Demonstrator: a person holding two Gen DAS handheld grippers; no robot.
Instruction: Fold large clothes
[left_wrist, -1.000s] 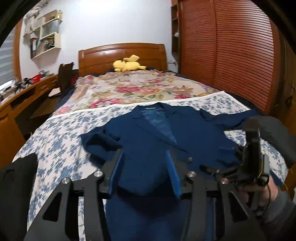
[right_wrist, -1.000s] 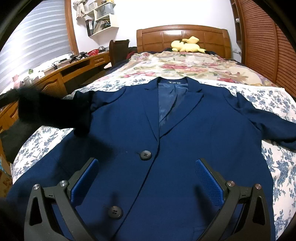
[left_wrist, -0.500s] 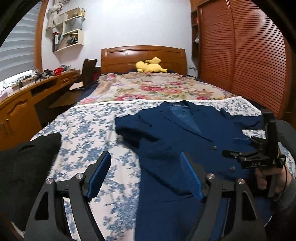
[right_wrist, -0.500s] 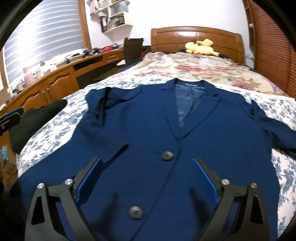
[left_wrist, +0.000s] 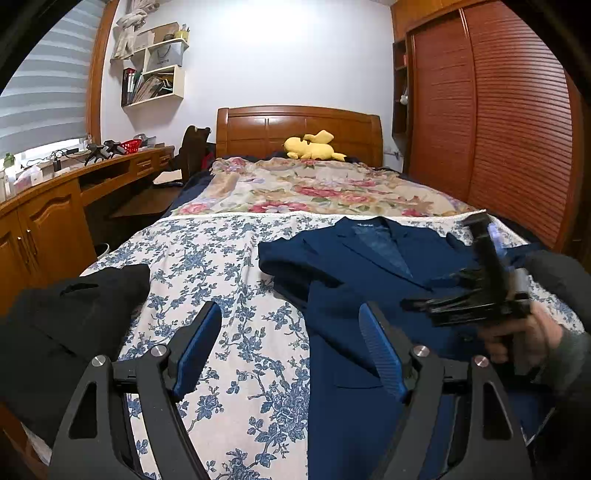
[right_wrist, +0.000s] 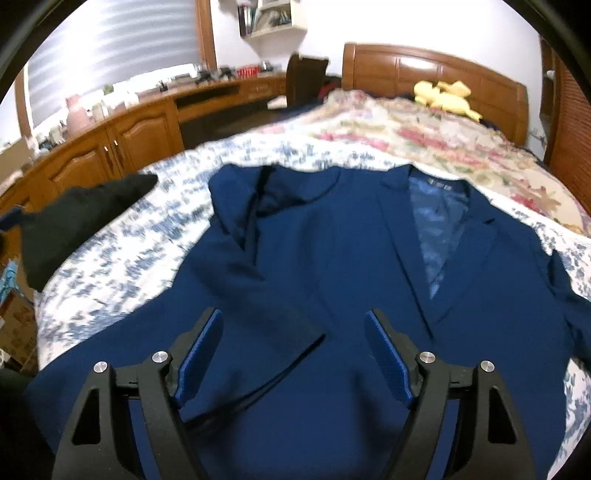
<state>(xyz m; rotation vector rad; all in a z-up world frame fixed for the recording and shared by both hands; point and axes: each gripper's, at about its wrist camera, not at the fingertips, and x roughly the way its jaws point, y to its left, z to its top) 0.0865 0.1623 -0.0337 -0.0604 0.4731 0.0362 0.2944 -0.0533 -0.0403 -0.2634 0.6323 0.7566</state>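
Note:
A navy blue suit jacket (right_wrist: 332, 258) lies front up on the bed, its left sleeve (right_wrist: 258, 295) folded in across the front. It also shows in the left wrist view (left_wrist: 362, 266). My left gripper (left_wrist: 291, 325) is open and empty, above the bedspread at the jacket's left edge. My right gripper (right_wrist: 293, 332) is open and empty, above the folded sleeve's cuff. It shows from the side in the left wrist view (left_wrist: 476, 295), held over the jacket.
A blue-flowered bedspread (left_wrist: 221, 258) covers the bed. A black garment (left_wrist: 66, 325) lies at its left edge. A yellow plush toy (left_wrist: 314, 146) sits by the headboard. A wooden desk and cabinets (left_wrist: 48, 221) run along the left; a slatted wardrobe (left_wrist: 517, 129) stands on the right.
My left gripper has let go of the sleeve, opened wide and drawn back to the left. My right gripper has narrowed a little and moved toward the folded sleeve.

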